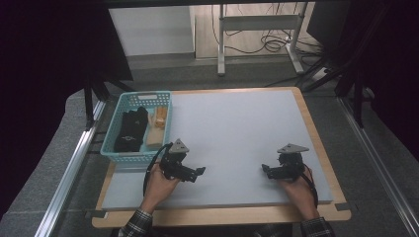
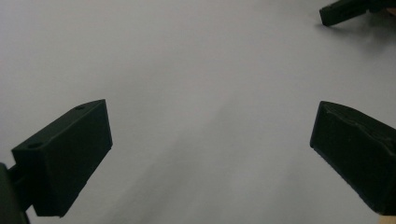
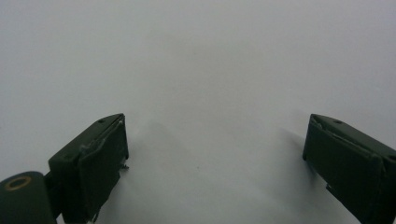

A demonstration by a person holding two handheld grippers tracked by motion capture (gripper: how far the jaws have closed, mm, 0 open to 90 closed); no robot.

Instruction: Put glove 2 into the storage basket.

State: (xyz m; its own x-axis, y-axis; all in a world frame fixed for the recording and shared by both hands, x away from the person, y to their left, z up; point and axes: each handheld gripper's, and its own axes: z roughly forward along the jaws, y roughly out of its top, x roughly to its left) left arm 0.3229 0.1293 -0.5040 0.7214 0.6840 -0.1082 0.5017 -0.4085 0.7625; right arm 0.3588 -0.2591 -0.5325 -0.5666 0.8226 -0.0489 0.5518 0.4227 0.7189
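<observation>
Turquoise basket (image 1: 112, 129) at the table's (image 1: 237, 123) far-left edge keeps a black cloth bundle (image 1: 130, 129) and wooden blocks (image 1: 157, 129) contained. Left gripper (image 1: 199, 171), nearest it, and right gripper (image 1: 265, 169) rest apart, jaws spread and empty, with bare surface between them for moving.

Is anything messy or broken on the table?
Nothing stands out. The blue basket sits straight at the table's left edge with its things inside, and both claws, left and right, are open, holding nothing.

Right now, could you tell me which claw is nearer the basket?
The left claw: it sits just beside the blue basket, while the right claw is across the table.
</observation>
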